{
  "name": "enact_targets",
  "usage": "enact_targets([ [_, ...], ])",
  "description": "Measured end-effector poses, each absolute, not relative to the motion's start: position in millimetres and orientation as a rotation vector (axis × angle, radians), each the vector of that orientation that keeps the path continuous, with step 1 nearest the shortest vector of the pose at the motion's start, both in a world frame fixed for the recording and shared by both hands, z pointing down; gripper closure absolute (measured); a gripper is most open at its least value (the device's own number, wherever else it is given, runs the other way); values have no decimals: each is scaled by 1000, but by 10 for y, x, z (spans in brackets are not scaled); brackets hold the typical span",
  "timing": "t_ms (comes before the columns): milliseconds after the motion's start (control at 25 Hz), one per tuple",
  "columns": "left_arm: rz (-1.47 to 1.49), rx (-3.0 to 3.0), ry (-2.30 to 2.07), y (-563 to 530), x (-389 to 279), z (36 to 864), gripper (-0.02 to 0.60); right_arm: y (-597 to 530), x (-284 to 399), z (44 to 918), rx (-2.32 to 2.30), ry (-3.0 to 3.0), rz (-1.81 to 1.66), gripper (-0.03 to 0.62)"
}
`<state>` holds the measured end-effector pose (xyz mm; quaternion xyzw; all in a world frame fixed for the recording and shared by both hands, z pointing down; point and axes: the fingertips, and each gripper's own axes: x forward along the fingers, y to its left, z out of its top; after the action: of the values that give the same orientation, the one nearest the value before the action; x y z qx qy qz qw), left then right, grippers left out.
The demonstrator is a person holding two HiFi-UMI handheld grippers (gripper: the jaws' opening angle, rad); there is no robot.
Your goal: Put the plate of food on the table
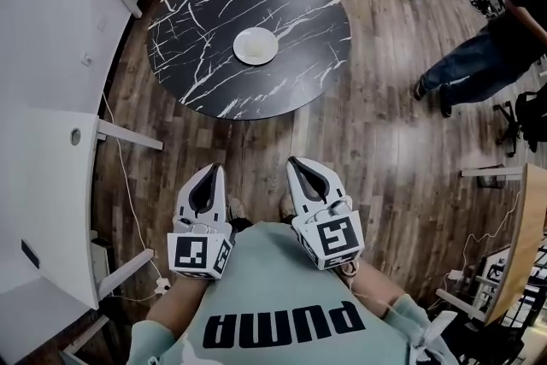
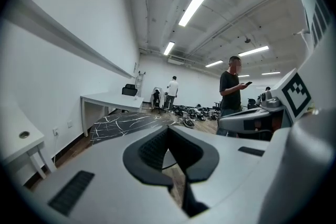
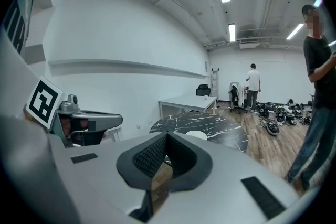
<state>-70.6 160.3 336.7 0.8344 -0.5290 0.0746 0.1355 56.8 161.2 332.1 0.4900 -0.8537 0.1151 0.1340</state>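
Your left gripper (image 1: 208, 173) and right gripper (image 1: 297, 162) are both clenched on nothing, low in the frame. The plate (image 1: 255, 45) already sits mid-tabletop (image 1: 192, 17), upper centre, well apart from them. Reach in with the jaws closed and you'd likely shove it across that smooth marble.

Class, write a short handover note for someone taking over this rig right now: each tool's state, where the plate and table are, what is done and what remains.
Left tool: jaws shut, nothing between them, held close to the wearer's body.
Right tool: the same, shut and empty.
Plate: white, near the middle of the round black marble table, with neither tool touching it. Whether it holds food cannot be told from here.
Done: the plate is on the table.
Left: probably nothing except a closer check of the plate. A bystander stands right of the table.
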Motion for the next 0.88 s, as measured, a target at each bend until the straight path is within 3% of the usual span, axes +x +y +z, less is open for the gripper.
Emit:
enact_targets([
  [880,218,2415,-1520,1637,-547,3445,575,1677,696,3424,1418,-2464,333,586],
])
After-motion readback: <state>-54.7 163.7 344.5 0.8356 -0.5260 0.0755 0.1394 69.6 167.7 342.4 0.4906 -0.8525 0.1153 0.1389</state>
